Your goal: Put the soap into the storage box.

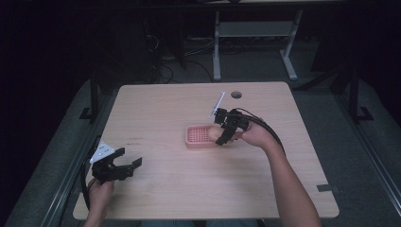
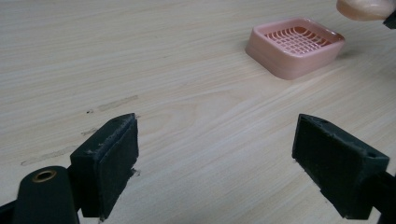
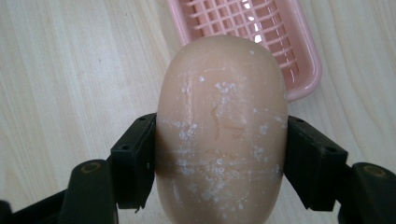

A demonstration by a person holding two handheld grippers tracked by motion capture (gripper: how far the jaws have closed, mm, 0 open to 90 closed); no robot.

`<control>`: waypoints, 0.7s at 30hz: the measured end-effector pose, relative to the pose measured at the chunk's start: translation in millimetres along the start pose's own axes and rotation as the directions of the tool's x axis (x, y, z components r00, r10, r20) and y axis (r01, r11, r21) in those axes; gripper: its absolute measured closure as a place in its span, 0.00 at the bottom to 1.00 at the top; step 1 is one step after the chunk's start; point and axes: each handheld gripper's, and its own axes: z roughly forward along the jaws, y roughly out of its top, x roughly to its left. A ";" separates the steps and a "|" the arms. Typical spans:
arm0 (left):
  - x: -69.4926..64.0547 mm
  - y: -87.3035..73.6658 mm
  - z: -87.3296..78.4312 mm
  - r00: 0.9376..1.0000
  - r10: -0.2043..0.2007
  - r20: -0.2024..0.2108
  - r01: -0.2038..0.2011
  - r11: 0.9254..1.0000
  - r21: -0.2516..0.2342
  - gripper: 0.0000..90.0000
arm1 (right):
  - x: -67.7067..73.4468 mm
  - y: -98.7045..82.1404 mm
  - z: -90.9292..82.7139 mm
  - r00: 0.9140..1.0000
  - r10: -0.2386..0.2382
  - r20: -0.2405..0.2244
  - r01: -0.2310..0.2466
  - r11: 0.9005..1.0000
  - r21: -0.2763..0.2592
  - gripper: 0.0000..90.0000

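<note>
Right claw [image 3: 219,154]: clamped on the soap bar [image 3: 220,135], one jaw pressed to each long side; seen from above [image 1: 226,134] at the dish's near right edge.
Soap bar: one; peach-coloured, oval, held off the bench just beside and partly over the pink dish [image 3: 280,42]; from above [image 1: 213,135] a small pale patch at the dish's right rim.
Right gripper view, detail: white flecks and fine scratches across the soap face; dish grid ribs glinting.
Left gripper view, detail: underside tip of the soap [image 2: 364,8] at the top right corner, above and beyond the dish [image 2: 295,46]; dark scuff marks on the bench [image 2: 187,70] ahead of the jaws.
High view, detail: whole bench [image 1: 165,109] with a round cable hole at the far edge, grey tape piece at the near right corner, floor and desk legs beyond.
Left claw [image 2: 217,161]: spread wide, nothing between the jaws; from above [image 1: 125,161] near the bench's near left corner, well apart from the dish.
Dish: one; pink, squarish, slatted grid bottom, nothing lying in it, near the bench centre [image 1: 198,135].
Claws: two.
Hands: two, one per claw.
</note>
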 end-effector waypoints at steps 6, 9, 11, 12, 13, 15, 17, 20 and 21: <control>0.1 -0.2 0.2 1.000 -0.002 0.000 0.002 1.000 -0.004 0.16 | -1.7 5.1 -1.1 1.000 -0.002 0.002 0.002 1.000 0.000 0.35; 0.2 -0.2 0.0 1.000 -0.004 0.000 0.004 1.000 -0.001 0.16 | -3.1 7.8 -1.6 1.000 -0.008 0.003 0.008 1.000 -0.013 0.35; 0.2 -0.3 0.3 1.000 -0.003 0.001 0.003 1.000 -0.004 0.16 | -4.4 9.7 -1.2 1.000 -0.007 -0.003 0.007 1.000 -0.023 0.35; 0.2 -0.2 0.3 1.000 -0.003 0.001 0.003 1.000 -0.004 0.16 | -4.6 10.7 -0.6 1.000 -0.007 -0.004 0.006 1.000 -0.021 0.35; 0.2 -0.2 0.2 1.000 -0.002 0.001 0.002 1.000 -0.004 0.16 | -4.6 11.8 0.0 1.000 -0.008 -0.006 0.007 1.000 -0.014 0.35; 0.3 -0.1 -0.2 1.000 -0.002 0.000 0.002 1.000 0.000 0.16 | -4.7 14.7 0.8 1.000 -0.014 -0.004 0.014 1.000 -0.003 0.35; 0.5 -0.1 -0.3 1.000 -0.002 0.000 0.002 1.000 0.000 0.16 | -4.6 16.2 0.8 1.000 -0.014 -0.003 0.014 1.000 -0.004 0.35; 0.5 -0.1 -0.3 1.000 -0.002 0.001 0.002 1.000 0.000 0.16 | -4.8 21.2 -0.3 1.000 -0.020 0.000 0.020 1.000 -0.005 0.35; 0.5 -0.1 -0.3 1.000 -0.002 0.001 0.002 1.000 0.000 0.16 | -5.1 22.8 -0.6 1.000 -0.027 0.001 0.027 1.000 -0.007 0.35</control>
